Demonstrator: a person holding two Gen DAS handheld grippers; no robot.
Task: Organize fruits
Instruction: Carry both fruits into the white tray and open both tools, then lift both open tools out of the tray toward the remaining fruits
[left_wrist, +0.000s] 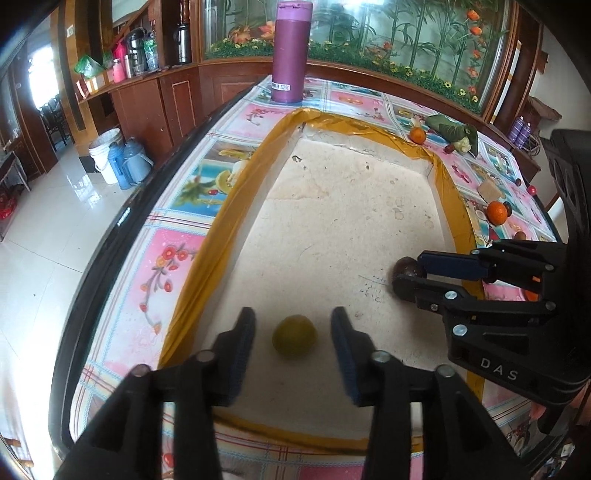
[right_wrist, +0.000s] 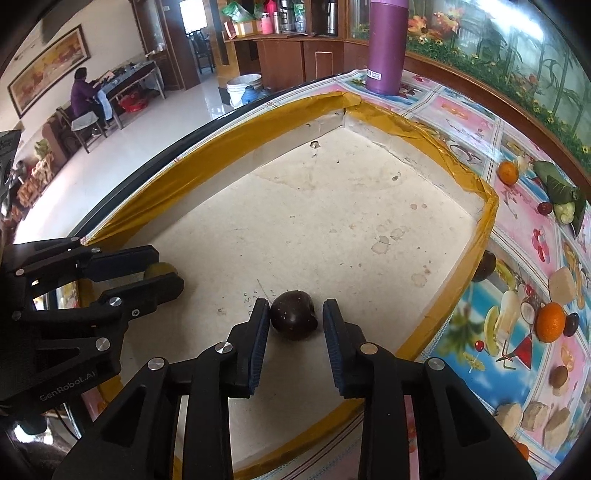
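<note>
A shallow white foam tray (left_wrist: 351, 206) with yellow-taped rims lies on the patterned table. A green-yellow fruit (left_wrist: 294, 335) rests on its floor between the open jaws of my left gripper (left_wrist: 293, 332), touching neither pad. A dark purple fruit (right_wrist: 293, 319) rests on the tray floor between the open jaws of my right gripper (right_wrist: 295, 314), close to the left pad. In the left wrist view the right gripper (left_wrist: 408, 275) shows at the right with the dark fruit (left_wrist: 404, 267) at its tips. In the right wrist view the left gripper (right_wrist: 168, 271) shows at the left around the green fruit (right_wrist: 159, 269).
A tall purple bottle (left_wrist: 290, 51) stands behind the tray. Oranges (left_wrist: 496, 213) (left_wrist: 418, 135), a leaf-wrapped bundle (left_wrist: 452, 131), small red fruits and another dark fruit (right_wrist: 485, 266) lie on the tablecloth right of the tray. The table's black edge (left_wrist: 122, 221) runs along the left.
</note>
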